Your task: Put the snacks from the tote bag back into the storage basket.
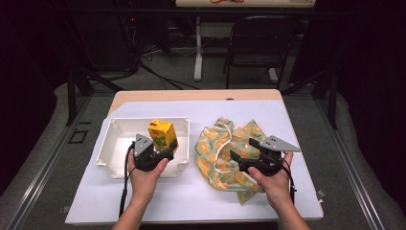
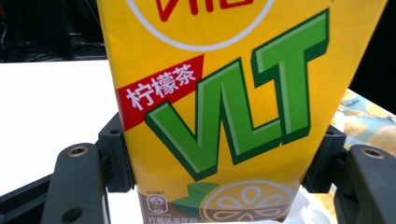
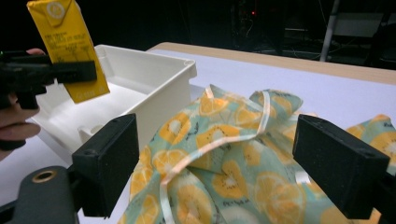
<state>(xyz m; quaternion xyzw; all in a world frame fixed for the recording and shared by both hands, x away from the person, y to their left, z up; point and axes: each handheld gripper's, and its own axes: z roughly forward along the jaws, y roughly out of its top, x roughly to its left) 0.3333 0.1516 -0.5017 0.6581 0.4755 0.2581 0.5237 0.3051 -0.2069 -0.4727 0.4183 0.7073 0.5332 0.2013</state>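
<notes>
A yellow lemon-tea carton hangs tilted over the white tray at the left of the table. My left gripper is shut on its lower half. In the left gripper view the carton stands between both pads of my left gripper, which press on its sides. My right gripper is low over a crumpled lemon-print cloth bag with a white drawstring. In the right gripper view that gripper stands open, with the bag below and between the jaws, and the carton off to the left.
A white sheet covers the table, with a wooden strip bare at the far edge. The tray's inside holds nothing else. A dark chair and stand legs are on the floor beyond the table.
</notes>
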